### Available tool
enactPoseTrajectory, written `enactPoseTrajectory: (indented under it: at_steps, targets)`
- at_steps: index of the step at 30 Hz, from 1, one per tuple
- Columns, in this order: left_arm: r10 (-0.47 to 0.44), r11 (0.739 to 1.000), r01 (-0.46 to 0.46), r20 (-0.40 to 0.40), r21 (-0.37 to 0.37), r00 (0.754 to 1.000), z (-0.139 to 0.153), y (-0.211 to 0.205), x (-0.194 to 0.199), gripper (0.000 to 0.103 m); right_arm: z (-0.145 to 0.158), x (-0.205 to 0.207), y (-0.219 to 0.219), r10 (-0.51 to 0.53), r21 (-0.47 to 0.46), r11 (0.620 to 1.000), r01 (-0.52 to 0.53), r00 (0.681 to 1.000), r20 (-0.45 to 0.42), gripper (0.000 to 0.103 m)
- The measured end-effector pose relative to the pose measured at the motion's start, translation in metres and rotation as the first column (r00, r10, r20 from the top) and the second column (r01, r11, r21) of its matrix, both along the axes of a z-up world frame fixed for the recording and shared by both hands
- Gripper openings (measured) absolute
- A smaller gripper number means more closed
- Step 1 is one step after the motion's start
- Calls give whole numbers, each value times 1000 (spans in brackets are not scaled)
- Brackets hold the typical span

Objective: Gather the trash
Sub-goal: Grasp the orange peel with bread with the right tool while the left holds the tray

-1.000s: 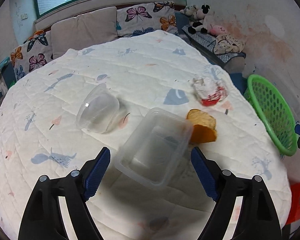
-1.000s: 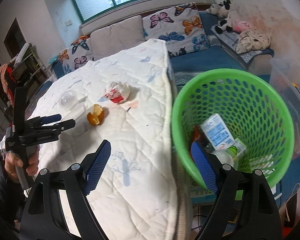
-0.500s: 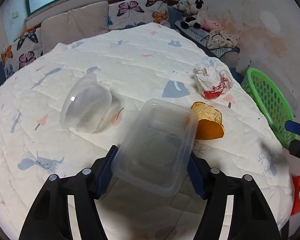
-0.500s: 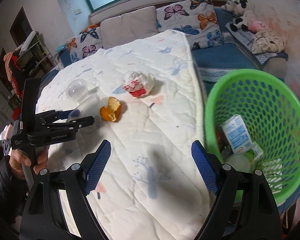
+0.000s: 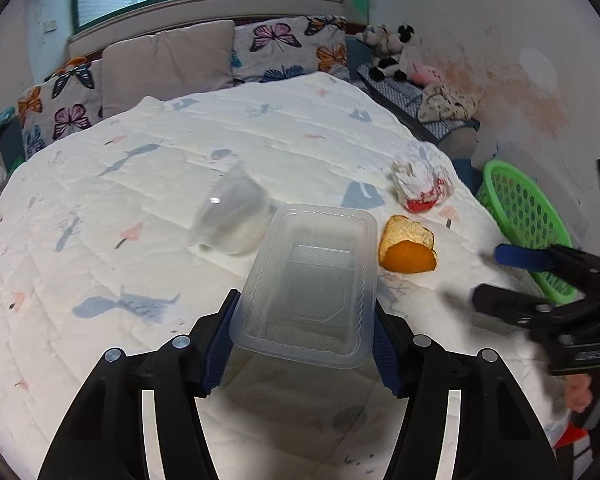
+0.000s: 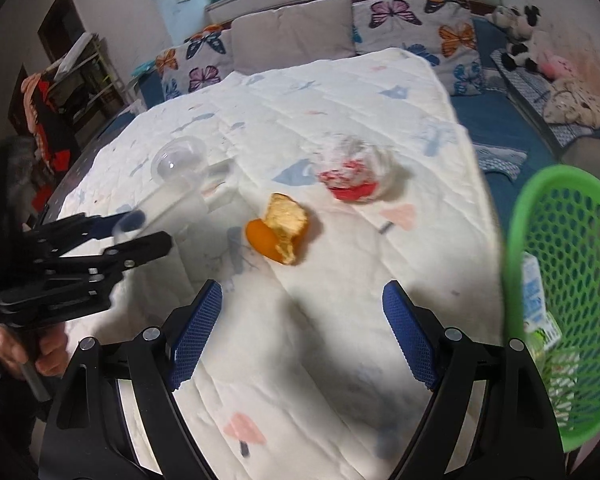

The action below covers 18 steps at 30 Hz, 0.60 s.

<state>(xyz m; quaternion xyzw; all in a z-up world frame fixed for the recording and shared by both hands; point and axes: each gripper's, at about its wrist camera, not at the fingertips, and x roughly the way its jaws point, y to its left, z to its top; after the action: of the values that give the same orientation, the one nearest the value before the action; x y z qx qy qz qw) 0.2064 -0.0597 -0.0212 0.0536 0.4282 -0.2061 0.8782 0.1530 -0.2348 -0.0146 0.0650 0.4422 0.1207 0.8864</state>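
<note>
A: What containers are showing, and what are they holding?

B: A clear rectangular tub [image 5: 308,284] is sitting between the blue pads of the left claw [image 5: 304,340], which is gripping its near end; nothing is lying inside it. A green mesh basket [image 6: 572,280] is standing off the right edge, carrying a blue-and-white carton [image 6: 534,288] and other packets too blurred to name.

A: And the loose trash?

B: An orange peel [image 6: 278,232], curled and pithy, is lying just right of the tub. A crumpled white-and-red wrapper [image 6: 354,170] is resting beyond it, and a clear dome lid [image 5: 230,216] is tilting just behind the tub.

A: The right claw?

B: The right claw [image 6: 300,328] is gaping wide over the quilt, holding nothing.

A: What surface?

B: A white quilted cover [image 5: 140,184] with small printed shapes is lying over the table, and butterfly cushions [image 5: 292,48] are lining a window bench behind.
</note>
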Motion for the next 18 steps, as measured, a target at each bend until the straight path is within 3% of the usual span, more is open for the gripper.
enactPoseTrajectory:
  at_steps: [16, 18]
  targets:
    - [69, 996, -69, 9, -49, 998, 11, 38, -10, 58, -20, 49, 35, 14, -51, 999, -15, 1000, -22, 69]
    - [72, 996, -72, 5, -46, 997, 10, 39, -10, 58, -23, 52, 37, 12, -63, 998, -14, 1000, -28, 63]
